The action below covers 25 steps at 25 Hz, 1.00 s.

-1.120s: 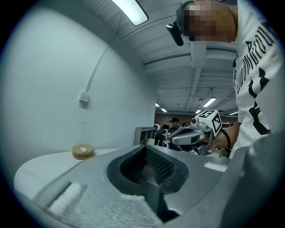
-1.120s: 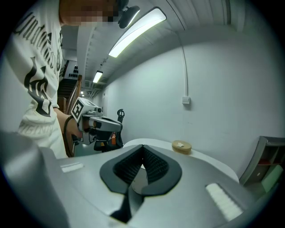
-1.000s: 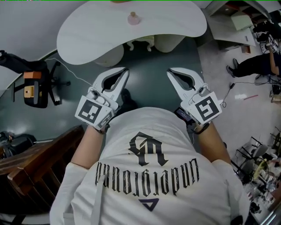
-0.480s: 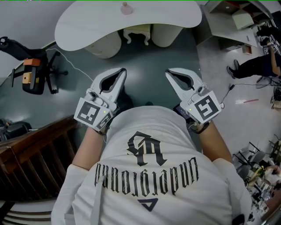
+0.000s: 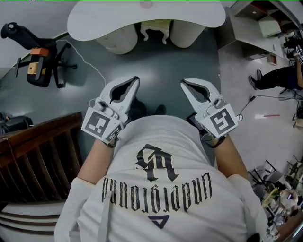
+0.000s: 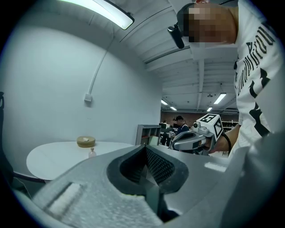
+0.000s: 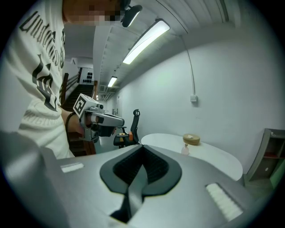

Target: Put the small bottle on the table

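The small pinkish bottle stands on the white kidney-shaped table, cut by the top edge of the head view. It shows upright in the left gripper view and the right gripper view, next to a round tan object. My left gripper and right gripper hang side by side in front of my body, over the floor and well short of the table. Both are shut with nothing in them. Each shows in the other's view, the right gripper and the left gripper.
A black office chair stands on the floor at the left. A dark wooden railing runs along the lower left. White table pedestals stand under the tabletop. Shelving and a person are at the right.
The table, bottle and chair have slid toward the top of the head view, and more of the railing shows. Both grippers keep their place before my body and stay shut.
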### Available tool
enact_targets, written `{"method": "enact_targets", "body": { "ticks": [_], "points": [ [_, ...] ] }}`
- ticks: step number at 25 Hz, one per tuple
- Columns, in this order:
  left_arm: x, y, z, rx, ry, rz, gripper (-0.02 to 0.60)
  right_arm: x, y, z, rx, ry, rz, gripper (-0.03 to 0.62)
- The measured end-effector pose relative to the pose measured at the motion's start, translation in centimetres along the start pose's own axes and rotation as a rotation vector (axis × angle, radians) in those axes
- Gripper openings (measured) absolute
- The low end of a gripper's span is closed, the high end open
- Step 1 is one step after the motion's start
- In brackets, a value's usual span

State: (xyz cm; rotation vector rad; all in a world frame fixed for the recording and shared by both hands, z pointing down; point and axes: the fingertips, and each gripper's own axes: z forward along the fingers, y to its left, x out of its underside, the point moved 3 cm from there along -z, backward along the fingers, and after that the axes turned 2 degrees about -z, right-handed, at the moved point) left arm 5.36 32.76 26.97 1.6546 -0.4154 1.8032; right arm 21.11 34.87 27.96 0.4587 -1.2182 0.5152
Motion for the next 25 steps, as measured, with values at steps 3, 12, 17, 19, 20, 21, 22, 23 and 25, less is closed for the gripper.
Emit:
{"method": "enact_targets", "body": {
  "ticks": [3,12,17,19,20,21,22,23,25],
  "points": [
    [-0.2,-0.2,-0.8,-0.005,-0.001,-0.001,0.006,-0.2,0.9,0.1,-0.005,0.0,0.011,0.002],
    [0.0,-0.6,-2.3,0.002,-0.018,-0.002,0.006,-0.5,2.9,0.4,-0.014,-0.009,0.014,0.002],
    [0.0,-0.6,-2.5,-0.001,-0.021,-0.005,0.006,-0.5,2.9,0.4,-0.015,0.006,0.0,0.002],
    [0.0,-0.6,-2.5,0.0,-0.022,-0.006,0.006,-0.5,2.9,0.4,-0.014,0.013,-0.01,0.002],
    [0.0,-0.6,-2.5,0.001,-0.021,-0.007,0.006,-0.5,3.0,0.5,-0.017,0.011,-0.007,0.002],
    [0.0,-0.6,-2.5,0.002,-0.02,-0.007,0.006,-0.6,3.1,0.5,-0.021,0.006,0.0,0.002],
    [0.0,-0.7,-2.5,0.003,-0.019,-0.008,0.006,-0.6,3.2,0.6,-0.025,0.001,0.006,0.002],
    [0.1,-0.7,-2.5,0.004,-0.019,-0.008,0.006,-0.7,3.3,0.6,-0.028,-0.001,0.006,0.002],
    [0.2,-0.8,-2.5,0.004,-0.017,-0.009,0.006,-0.7,3.3,0.7,-0.031,-0.001,-0.002,0.002]
  ]
}}
